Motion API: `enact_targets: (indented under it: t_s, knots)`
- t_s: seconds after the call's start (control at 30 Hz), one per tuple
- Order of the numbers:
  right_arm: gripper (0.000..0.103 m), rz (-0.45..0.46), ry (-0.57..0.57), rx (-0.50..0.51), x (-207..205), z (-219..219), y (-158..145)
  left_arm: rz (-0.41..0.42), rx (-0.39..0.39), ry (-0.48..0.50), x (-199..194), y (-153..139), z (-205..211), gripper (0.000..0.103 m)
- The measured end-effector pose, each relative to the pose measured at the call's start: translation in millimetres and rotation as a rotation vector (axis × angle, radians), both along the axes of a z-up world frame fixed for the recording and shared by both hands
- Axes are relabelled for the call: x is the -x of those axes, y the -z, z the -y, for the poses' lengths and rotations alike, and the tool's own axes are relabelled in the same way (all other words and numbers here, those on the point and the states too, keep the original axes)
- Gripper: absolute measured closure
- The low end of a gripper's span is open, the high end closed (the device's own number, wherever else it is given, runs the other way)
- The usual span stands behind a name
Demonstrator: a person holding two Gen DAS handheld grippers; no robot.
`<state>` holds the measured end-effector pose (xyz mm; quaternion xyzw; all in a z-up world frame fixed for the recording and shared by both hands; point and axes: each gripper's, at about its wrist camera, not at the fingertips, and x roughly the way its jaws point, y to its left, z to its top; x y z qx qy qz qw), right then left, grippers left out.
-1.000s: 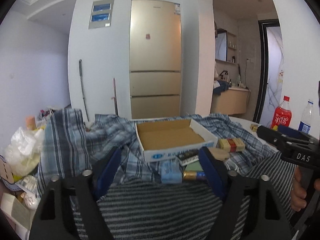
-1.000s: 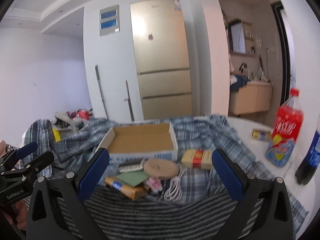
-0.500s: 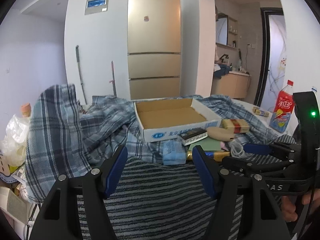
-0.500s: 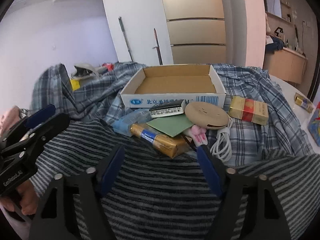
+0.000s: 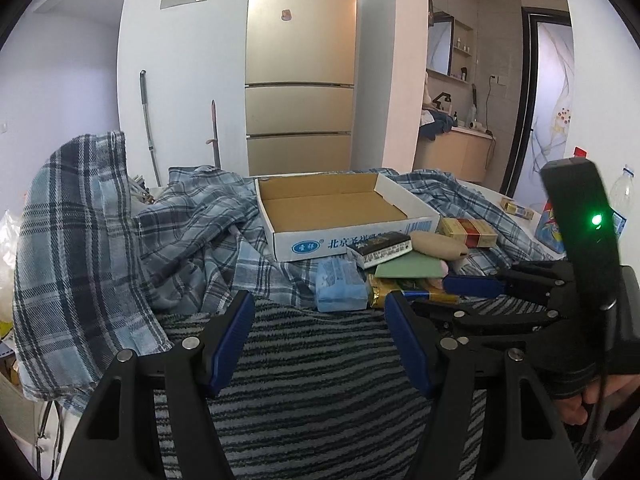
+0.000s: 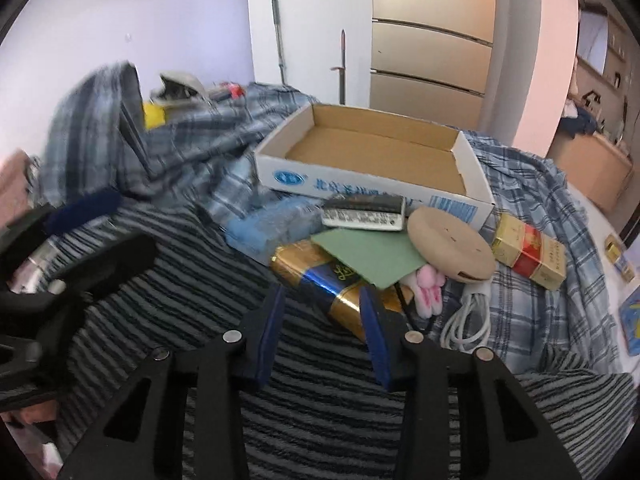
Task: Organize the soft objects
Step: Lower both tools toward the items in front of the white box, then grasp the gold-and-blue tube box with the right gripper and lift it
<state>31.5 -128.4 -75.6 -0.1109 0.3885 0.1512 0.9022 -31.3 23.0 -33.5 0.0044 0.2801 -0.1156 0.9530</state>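
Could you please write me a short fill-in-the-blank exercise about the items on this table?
1. The white cardboard box with the brown inside is ____.
2. The green card lies on the gold and ____ packet.
3. Beside the coiled white cable lies a small ____ plush toy.

Missing words: empty; blue; pink

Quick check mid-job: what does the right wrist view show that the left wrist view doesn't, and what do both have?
Only the right wrist: the white coiled cable and the pink plush toy by the round beige disc, with the right claw open around the gold-and-blue pack.

Only the left wrist: the plastic bottle at far right.

Both: the empty cardboard box, the green card and the striped cloth.
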Motion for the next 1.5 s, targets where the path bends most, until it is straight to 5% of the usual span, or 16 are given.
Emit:
enact_targets:
  t_s: [0.23, 0.47, 0.53, 0.63, 0.73, 0.83, 0.97, 1.33, 1.5]
  knots:
    - [0.059, 0.013, -0.040, 0.182, -6.7, -9.4, 9.6, -0.006, 0.010, 0.006, -0.5, 3.5, -1.8, 0.033]
    - [0.053, -0.001, -0.059, 0.184, -14.6, -9.0, 12.9, -0.027, 0.019, 0.014, -2.1, 5.4, -1.8, 0.033]
    - [0.068, 0.003, -0.066, 0.145, -13.2, -6.6, 10.6, -0.028, 0.011, -0.007, -2.4, 4.1, -3.2, 0.033]
    - [0.075, -0.013, -0.049, 0.054, -11.0, 6.0, 4.1, 0.018, -0.024, -0.028, 5.2, -2.4, 1.3, 0.033]
    - [0.099, -0.025, -0.034, -0.069, -6.6, 20.4, -7.7, 0.069, -0.059, -0.034, 12.5, -10.8, 7.1, 0.033]
    - [0.102, -0.011, -0.045, -0.137, 2.0, 28.6, -20.1, 0.080, -0.073, -0.021, 13.9, -16.4, 10.4, 0.033]
    - [0.100, 0.030, -0.088, -0.046, 10.0, 18.8, -20.3, 0.079, -0.058, -0.021, 15.2, -21.9, 10.1, 0.033]
    - [0.098, -0.031, -0.190, 0.147, 0.4, -5.3, 8.4, 0.051, -0.043, -0.022, 15.6, -22.0, 14.1, 0.033]
    - [0.094, 0.039, -0.202, 0.250, 6.5, -9.2, -3.7, 0.055, -0.039, -0.027, 14.9, -20.3, 10.3, 0.033]
